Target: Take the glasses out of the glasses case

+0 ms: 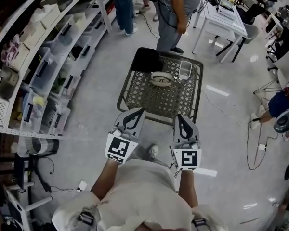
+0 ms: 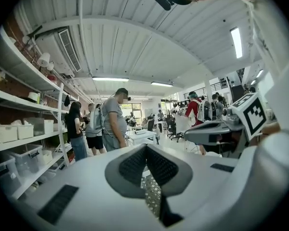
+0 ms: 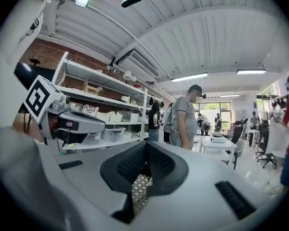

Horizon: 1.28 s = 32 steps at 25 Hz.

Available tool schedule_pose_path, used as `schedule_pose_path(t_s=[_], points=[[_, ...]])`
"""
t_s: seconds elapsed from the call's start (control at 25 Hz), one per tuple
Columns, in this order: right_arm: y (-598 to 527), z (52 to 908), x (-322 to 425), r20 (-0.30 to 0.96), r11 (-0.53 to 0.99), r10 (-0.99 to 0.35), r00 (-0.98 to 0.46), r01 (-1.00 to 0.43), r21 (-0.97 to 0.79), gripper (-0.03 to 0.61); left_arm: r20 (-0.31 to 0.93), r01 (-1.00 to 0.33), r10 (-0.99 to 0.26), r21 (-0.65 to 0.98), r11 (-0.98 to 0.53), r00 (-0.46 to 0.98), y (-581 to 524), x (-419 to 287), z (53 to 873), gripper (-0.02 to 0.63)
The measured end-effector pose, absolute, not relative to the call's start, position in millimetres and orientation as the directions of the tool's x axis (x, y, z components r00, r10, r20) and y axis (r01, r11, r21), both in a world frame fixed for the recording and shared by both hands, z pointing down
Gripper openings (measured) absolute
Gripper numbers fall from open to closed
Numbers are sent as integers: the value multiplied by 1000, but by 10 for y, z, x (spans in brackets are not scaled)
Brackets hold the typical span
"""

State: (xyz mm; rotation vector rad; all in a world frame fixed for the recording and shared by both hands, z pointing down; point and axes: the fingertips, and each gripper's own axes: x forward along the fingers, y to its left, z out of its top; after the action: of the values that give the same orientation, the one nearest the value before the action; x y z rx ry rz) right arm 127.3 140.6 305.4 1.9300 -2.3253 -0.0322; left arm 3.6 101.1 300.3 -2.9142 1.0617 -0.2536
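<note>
Head view: the case (image 1: 153, 75) lies open on the desk (image 1: 135, 99) with the glasses (image 1: 161, 80) inside, well ahead of the left gripper (image 1: 130, 121) and right gripper (image 1: 184, 125).

Left gripper view: jaws pinched together, empty.

Right gripper view: the same.

Arriving closed like this, a gripper could shove the case or bend the glasses.

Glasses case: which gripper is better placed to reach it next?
Left, narrowly: left gripper angles toward the glasses case, while the right gripper faces a clear box beside it. Both shut.
</note>
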Motion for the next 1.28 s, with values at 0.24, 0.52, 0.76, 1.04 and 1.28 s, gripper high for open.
schedule_pose_path(t_s=[0.24, 0.52, 0.76, 1.04, 1.28], points=[[1102, 3046, 1372, 67, 221, -974, -216, -971, 90, 6, 160, -665, -669, -83, -742, 726, 765, 112, 3040, 11], [768, 3024, 1438, 66, 216, -975, -210, -970, 108, 6, 141, -657, -660, -74, -751, 738, 420, 226, 3045, 11], [450, 3118, 1510, 85, 164, -984, -156, -981, 101, 6, 131, -614, -615, -51, -788, 778, 4, 343, 3145, 11], [-165, 3210, 1579, 115, 98, -990, -86, -989, 107, 6, 130, -549, -549, -40, -835, 826, -705, 452, 3207, 11], [-658, 3167, 1605, 131, 42, -991, -25, -991, 127, 6, 125, -489, -489, -31, -872, 863, -1270, 538, 3223, 11]])
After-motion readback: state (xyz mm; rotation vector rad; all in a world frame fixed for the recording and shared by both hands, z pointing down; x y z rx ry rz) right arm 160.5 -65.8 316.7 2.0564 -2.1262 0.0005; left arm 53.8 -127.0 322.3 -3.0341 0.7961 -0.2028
